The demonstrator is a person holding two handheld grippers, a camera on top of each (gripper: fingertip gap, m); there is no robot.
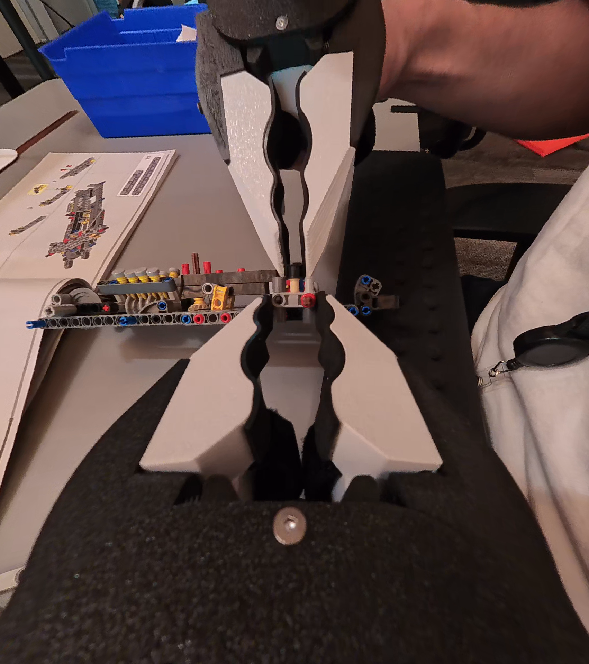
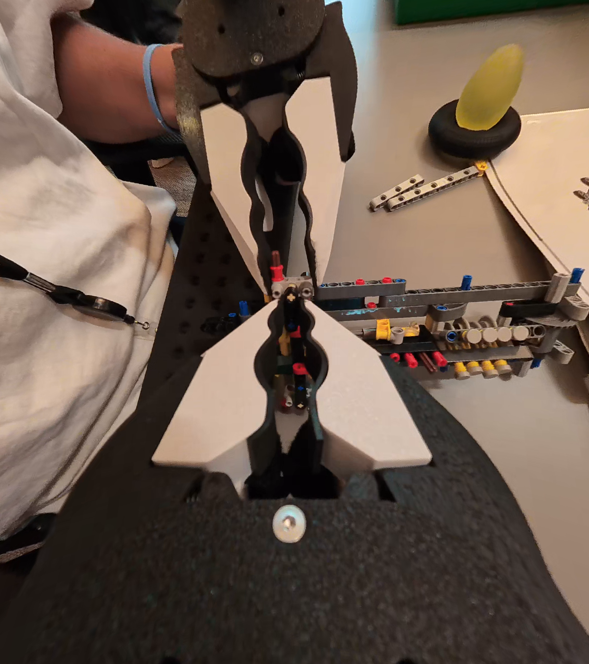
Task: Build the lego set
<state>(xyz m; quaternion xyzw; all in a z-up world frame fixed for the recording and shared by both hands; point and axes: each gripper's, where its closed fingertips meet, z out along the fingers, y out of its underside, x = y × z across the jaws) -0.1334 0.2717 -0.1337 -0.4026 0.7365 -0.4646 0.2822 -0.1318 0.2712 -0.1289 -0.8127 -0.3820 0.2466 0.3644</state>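
Note:
A long grey lego model (image 1: 142,318) with red, blue and yellow pins lies on the grey table; it also shows in the right wrist view (image 2: 447,291). My left gripper (image 1: 295,301) is shut on the model's grey connector block (image 1: 287,299) near its right end. It comes in from the top of the right wrist view (image 2: 291,282). My right gripper (image 2: 292,303) is shut on a small black piece (image 1: 295,269) and holds it against the top of that block. It comes down from the top of the left wrist view (image 1: 295,264).
An open instruction booklet (image 1: 70,215) lies behind and under the model. Blue bins (image 1: 131,82) stand at the back. A black tyre (image 2: 473,136) with a yellow piece in it and loose grey beams (image 2: 419,190) lie on the table. A person in white sits close by.

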